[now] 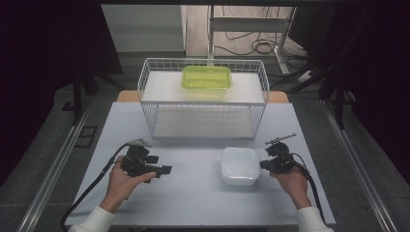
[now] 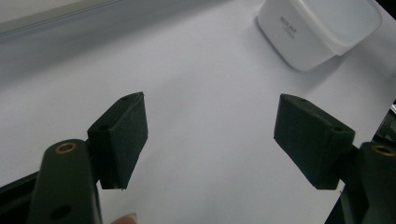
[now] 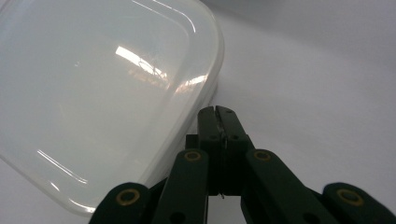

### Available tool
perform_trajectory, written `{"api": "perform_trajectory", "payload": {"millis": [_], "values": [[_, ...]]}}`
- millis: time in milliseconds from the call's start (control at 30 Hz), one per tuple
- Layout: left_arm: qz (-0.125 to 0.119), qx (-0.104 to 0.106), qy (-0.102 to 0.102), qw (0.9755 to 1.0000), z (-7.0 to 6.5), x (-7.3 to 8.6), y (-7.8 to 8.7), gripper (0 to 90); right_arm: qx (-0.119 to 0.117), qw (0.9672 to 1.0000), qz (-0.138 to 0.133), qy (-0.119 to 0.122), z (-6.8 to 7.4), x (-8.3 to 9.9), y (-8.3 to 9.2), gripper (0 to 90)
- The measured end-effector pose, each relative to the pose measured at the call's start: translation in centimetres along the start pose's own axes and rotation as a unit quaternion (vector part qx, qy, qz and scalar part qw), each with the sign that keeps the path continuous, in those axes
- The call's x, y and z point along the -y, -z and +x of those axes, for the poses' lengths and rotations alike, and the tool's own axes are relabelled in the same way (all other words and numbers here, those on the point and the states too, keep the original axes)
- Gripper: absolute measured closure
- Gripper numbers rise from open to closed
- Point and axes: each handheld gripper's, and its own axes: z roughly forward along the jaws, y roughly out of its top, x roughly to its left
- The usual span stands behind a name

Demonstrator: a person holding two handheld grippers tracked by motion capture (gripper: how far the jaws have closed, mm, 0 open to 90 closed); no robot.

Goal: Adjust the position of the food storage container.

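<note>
A white lidded container [image 1: 239, 165] sits on the table right of centre; it is also at the top right of the left gripper view [image 2: 322, 28] and close up in the right gripper view [image 3: 93, 102]. My right gripper [image 1: 262, 165] is shut, its tips [image 3: 217, 111] right beside the container's right rim with nothing seen between them. My left gripper [image 1: 159, 164] is held low over bare table at the left, wide open and empty [image 2: 210, 135], pointing toward the container. A green translucent container [image 1: 206, 77] rests on top of the wire basket's shelf.
A white wire basket [image 1: 202, 103] stands at the back middle of the light table [image 1: 193, 198]. Cables trail from both grippers toward the front edge. Dark floor, metal rails and a desk frame lie beyond the table.
</note>
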Motion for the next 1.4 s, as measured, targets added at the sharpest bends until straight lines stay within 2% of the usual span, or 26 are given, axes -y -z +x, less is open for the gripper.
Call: {"api": "perform_trajectory", "payload": {"millis": [267, 567, 667, 800, 1000, 1100, 1200, 1300, 1400], "values": [[0.001, 0.000, 0.001, 1.0000, 0.0, 0.0, -0.1, 25.4, -0.020, 0.9994, 0.011, 0.026, 3.3, -1.2, -1.8, 88.9], [-0.004, -0.001, 0.001, 1.0000, 0.1, 0.0, 0.1, 25.3, -0.037, 0.9982, 0.007, 0.047, 6.4, -2.9, -3.3, 88.9], [-0.002, -0.005, 0.000, 1.0000, 0.1, 0.0, 0.0, 25.2, -0.043, 0.9974, 0.006, 0.058, 7.5, -3.1, -3.8, 88.8], [-0.002, -0.001, 0.002, 1.0000, 0.0, 0.0, 0.0, 25.2, -0.051, 0.9969, 0.002, 0.059, 8.5, -3.2, -4.1, 88.8], [-0.002, -0.005, 0.002, 1.0000, 0.0, 0.0, 0.1, 25.2, -0.058, 0.9967, -0.007, 0.057, 8.5, -3.2, -4.1, 88.8], [-0.004, -0.005, 0.002, 1.0000, 0.1, 0.0, 0.2, 25.0, -0.067, 0.9965, -0.012, 0.048, 8.2, -3.1, -3.9, 88.7], [-0.009, -0.008, 0.002, 0.9999, 0.1, 0.0, 0.4, 24.9, -0.057, 0.9965, -0.037, 0.048, 7.7, -3.0, -2.7, 88.0], [-0.018, -0.016, 0.003, 0.9997, 0.1, 0.0, 0.7, 25.1, -0.059, 0.9955, -0.064, 0.036, 6.8, -2.9, -1.1, 82.5], [-0.026, -0.015, 0.008, 0.9995, 0.1, -0.1, 0.9, 25.1, -0.068, 0.9934, -0.085, 0.036, 6.0, -2.5, 0.4, 69.6]]}}
